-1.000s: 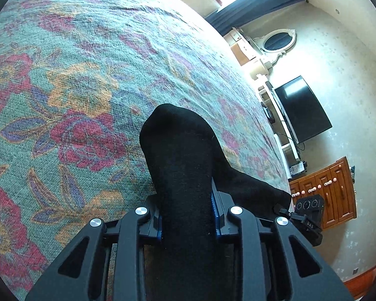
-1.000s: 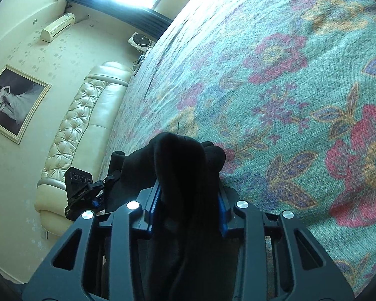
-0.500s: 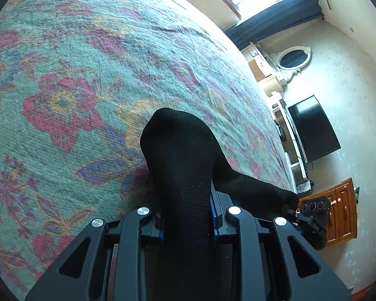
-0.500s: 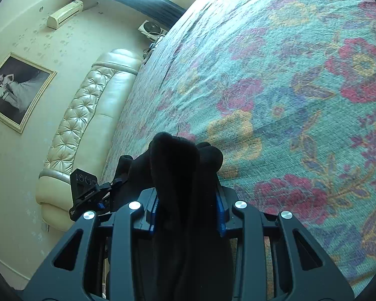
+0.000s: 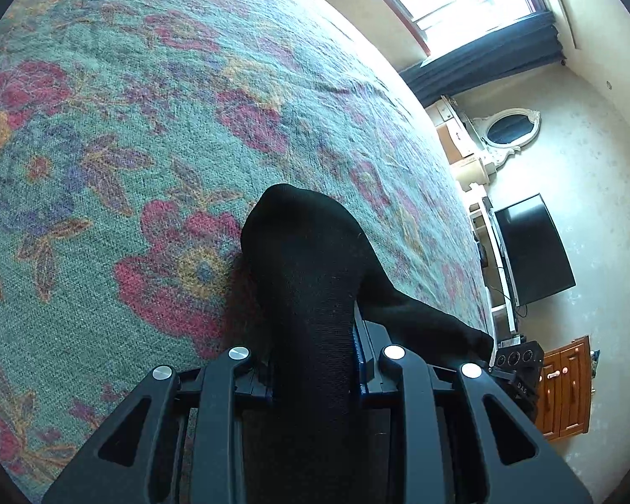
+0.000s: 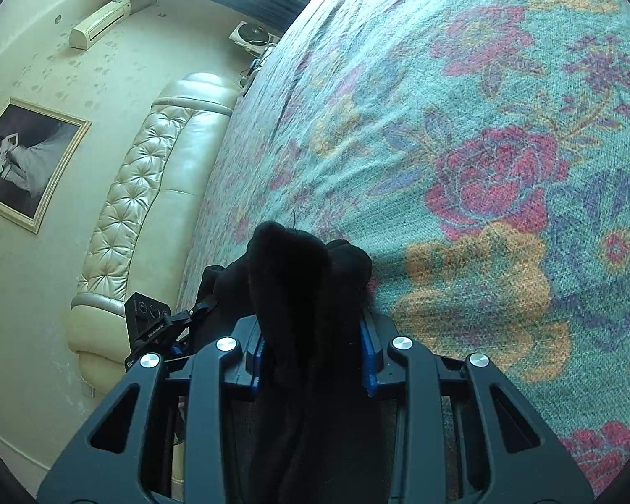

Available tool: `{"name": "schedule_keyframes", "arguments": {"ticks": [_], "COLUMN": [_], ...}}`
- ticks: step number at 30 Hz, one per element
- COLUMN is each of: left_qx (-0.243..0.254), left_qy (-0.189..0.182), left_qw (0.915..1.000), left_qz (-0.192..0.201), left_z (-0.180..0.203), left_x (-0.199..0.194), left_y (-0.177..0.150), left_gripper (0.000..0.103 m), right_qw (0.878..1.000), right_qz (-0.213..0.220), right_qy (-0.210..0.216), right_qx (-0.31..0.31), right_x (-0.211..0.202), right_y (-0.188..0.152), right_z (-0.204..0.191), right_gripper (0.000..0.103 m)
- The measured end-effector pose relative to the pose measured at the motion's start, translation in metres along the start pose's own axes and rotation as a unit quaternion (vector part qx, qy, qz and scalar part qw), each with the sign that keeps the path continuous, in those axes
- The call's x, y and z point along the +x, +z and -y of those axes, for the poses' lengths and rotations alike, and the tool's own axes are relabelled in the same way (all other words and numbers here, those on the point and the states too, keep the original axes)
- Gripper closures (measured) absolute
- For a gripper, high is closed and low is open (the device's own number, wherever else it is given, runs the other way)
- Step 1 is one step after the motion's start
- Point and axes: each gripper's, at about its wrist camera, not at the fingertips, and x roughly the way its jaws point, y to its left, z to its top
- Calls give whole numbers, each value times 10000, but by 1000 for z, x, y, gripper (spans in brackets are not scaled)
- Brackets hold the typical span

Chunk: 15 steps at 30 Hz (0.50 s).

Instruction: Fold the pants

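From the left wrist I see my left gripper point(image 5: 313, 382) clamped on a thick bunch of the black pants point(image 5: 302, 260), which bulges up between the jaws and hangs just above the floral bedspread point(image 5: 105, 147). A dark band of the same cloth runs off toward the television point(image 5: 533, 248) side, where the other gripper's camera block shows. The fabric looks soft, limp and light (a fine knit, I would judge), so it should sag wherever I do not hold it.

From the right wrist, my right gripper point(image 6: 313, 361) is likewise closed on a wad of the pants point(image 6: 298, 260), bunched in lumps above the bedspread point(image 6: 483, 126), on the side toward the tufted headboard point(image 6: 147, 193). I would judge edge holds best: waistband or hem corners, kept taut between both hands.
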Motion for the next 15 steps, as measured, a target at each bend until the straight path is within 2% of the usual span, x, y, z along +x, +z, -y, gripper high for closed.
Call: {"name": "schedule_keyframes", "arguments": {"ticks": [1,4,6,8,10,15], "left_qx": [11,-5,-6,36,9,-309], "left_qy": [21,-39,-87,-87,-137,-365], "left_qw": [10000,10000,9999,9999,9999,9988], "left_qz": [-22,-73,-83,-38,22,113], "left_z": [-1,-2,0,-1,-3,-14], "left_x": [1,3,-2,-14,-28,-67], "left_y": [-1,-1,-3,-9,-18,-57], "left_gripper": [70,66,64,64,64,63], "right_qw": [10000,9993,9992,9990,9985,9975], "right_qz": [11,5,-25,-103,-95,-147], "right_qy": [46,219,246,301,410,462], "right_qx": [80,289,311,307,354,510], "right_x": [0,0,-4,-12,-25,-58], "right_y": [-1,-2,-3,-6,-12,-49], "right_z": [6,17,17,16,17,22], "right_gripper": [70,67,58,43,34,31]}}
